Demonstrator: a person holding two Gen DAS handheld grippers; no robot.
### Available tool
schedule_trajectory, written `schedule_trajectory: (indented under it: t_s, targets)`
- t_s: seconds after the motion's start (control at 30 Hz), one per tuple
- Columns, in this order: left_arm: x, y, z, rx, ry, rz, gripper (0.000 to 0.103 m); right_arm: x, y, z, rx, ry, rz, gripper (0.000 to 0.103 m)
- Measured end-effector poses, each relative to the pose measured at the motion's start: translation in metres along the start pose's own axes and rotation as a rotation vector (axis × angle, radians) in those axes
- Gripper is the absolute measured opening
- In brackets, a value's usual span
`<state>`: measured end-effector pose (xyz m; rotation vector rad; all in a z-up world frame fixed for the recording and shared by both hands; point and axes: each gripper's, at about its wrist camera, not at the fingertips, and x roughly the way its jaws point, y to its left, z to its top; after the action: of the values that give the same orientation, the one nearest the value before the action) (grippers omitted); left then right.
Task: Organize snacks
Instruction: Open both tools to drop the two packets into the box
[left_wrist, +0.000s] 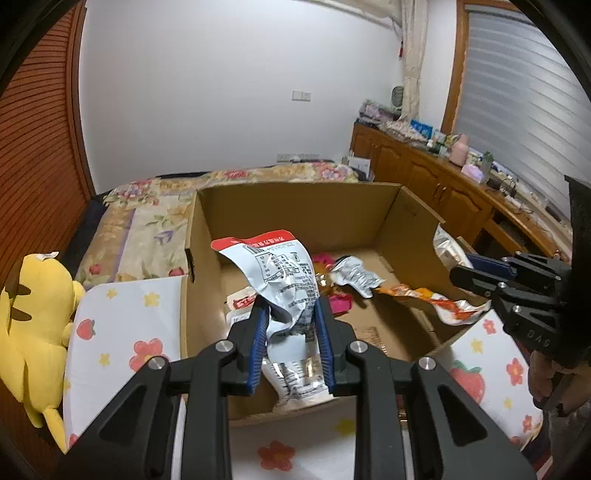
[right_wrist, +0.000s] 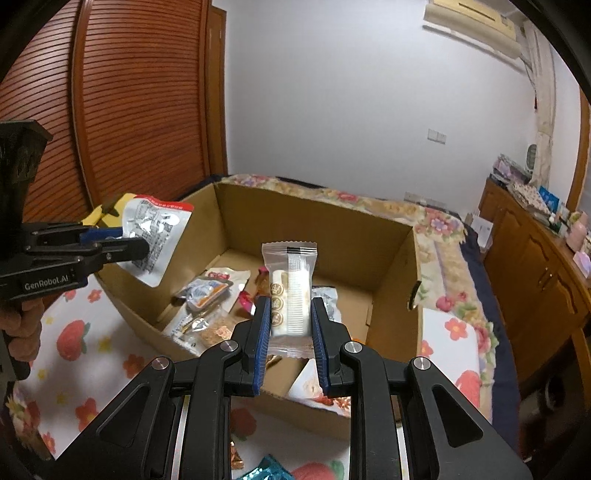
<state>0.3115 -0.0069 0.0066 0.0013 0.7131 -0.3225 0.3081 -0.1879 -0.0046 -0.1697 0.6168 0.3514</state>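
My left gripper (left_wrist: 290, 308) is shut on a crumpled white snack bag with a red top edge (left_wrist: 280, 273), held over the open cardboard box (left_wrist: 295, 206). In the right wrist view the same left gripper (right_wrist: 142, 245) holds that bag (right_wrist: 157, 236) above the box's left wall. My right gripper (right_wrist: 288, 306) is shut on a clear-wrapped pack of round biscuits (right_wrist: 290, 291), held above the box (right_wrist: 332, 236). It shows at the box's right edge in the left wrist view (left_wrist: 458, 271). Several snack packets (left_wrist: 354, 275) lie on the box floor (right_wrist: 207, 291).
The box stands on a bed with a white flower-and-strawberry sheet (left_wrist: 122, 332). A yellow plush toy (left_wrist: 33, 314) lies at the left. A teal wrapper (right_wrist: 266, 470) and an orange one lie on the sheet in front of the box. A cluttered wooden cabinet (left_wrist: 443, 181) runs along the right wall.
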Motion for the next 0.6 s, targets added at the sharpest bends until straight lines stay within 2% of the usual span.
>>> schedule_trajectory:
  t_s: [0.23, 0.3, 0.6]
  targets:
    - [0.020, 0.005, -0.003, -0.015, 0.072, -0.013, 0.022, 0.024, -0.012, 0.002, 0.060, 0.062, 0.034, 0.020]
    - [0.020, 0.001, -0.005, 0.002, 0.068, 0.003, 0.022, 0.028, -0.012, 0.002, 0.067, 0.075, 0.042, 0.020]
    - [0.016, -0.005, -0.009, 0.011, 0.056, -0.009, 0.022, 0.040, -0.002, -0.005, 0.060, 0.107, 0.047, 0.020]
